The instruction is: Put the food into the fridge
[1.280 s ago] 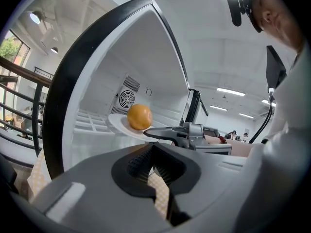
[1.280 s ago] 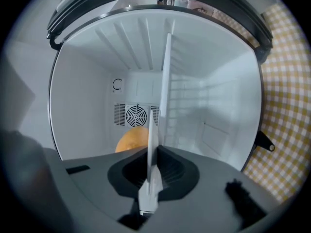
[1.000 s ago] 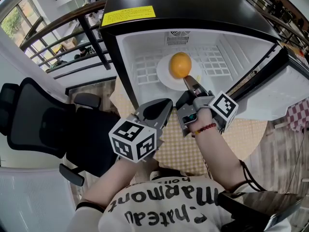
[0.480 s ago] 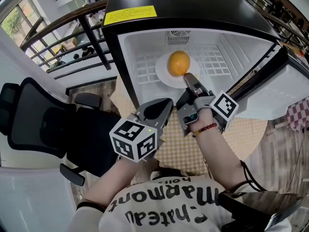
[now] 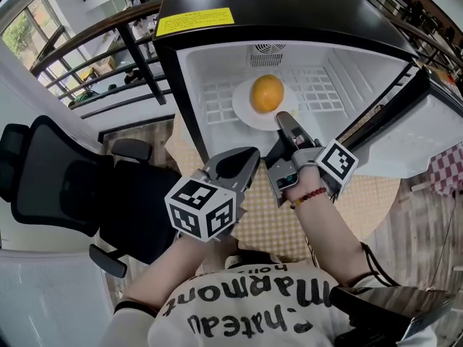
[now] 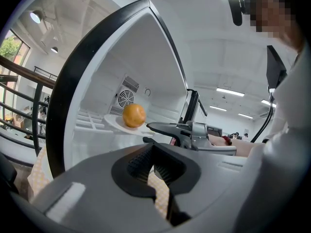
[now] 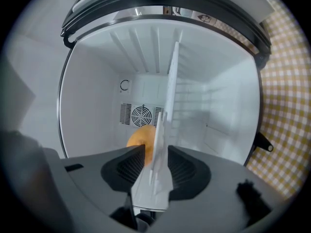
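A round orange (image 5: 267, 93) sits on a white plate (image 5: 244, 114) inside the open fridge (image 5: 208, 69).

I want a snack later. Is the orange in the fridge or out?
In. The orange sits on a white plate on a shelf inside the open fridge.

shirt (image 5: 246, 302): "Marmont" (seen upside down) | yellow label (image 5: 194, 22) on fridge (image 5: 289, 6): print too small

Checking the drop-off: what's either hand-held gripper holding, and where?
Nothing: right hand-held gripper is opening, plate rim loose between its jaws; left hand-held gripper empty.
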`<move>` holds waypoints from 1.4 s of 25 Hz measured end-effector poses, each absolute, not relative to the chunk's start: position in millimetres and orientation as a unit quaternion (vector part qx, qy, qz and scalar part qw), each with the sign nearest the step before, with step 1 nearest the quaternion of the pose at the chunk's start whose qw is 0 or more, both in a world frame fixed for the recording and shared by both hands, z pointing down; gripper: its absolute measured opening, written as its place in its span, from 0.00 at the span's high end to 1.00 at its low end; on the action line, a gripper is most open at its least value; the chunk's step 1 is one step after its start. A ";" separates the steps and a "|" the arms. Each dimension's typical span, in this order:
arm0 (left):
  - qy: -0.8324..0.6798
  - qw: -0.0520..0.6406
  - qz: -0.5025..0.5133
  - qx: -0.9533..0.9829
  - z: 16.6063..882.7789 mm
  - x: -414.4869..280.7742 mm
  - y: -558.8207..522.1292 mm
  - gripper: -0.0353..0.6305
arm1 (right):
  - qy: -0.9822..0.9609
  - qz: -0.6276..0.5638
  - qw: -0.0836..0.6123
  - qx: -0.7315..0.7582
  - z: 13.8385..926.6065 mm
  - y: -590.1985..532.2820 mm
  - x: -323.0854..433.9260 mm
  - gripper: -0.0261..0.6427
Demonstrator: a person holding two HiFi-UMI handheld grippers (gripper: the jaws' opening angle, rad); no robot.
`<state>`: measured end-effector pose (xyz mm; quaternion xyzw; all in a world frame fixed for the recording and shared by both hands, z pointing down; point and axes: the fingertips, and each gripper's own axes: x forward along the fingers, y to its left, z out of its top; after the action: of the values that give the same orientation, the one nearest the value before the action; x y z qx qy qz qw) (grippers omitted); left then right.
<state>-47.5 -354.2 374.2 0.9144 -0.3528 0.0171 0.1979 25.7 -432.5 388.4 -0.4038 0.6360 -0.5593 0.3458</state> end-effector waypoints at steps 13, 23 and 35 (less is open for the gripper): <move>-0.342 0.192 0.014 0.920 366.9 -35.4 -343.5 0.94 | 0.632 -0.551 0.345 -0.422 392.2 -409.3 46.1 0.73; -0.340 0.197 -0.013 0.919 354.5 -27.5 -328.3 0.94 | 0.661 -0.527 0.317 -0.431 381.6 -379.5 55.4 0.82; -0.357 0.192 -0.044 0.913 331.7 -42.3 -305.4 0.94 | 0.727 -0.469 0.280 -0.415 350.0 -340.7 39.6 0.92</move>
<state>-42.3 -305.4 331.7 0.9131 -0.3569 -0.0439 0.1920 39.6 -340.7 350.0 -0.4151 0.7272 -0.4695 0.2802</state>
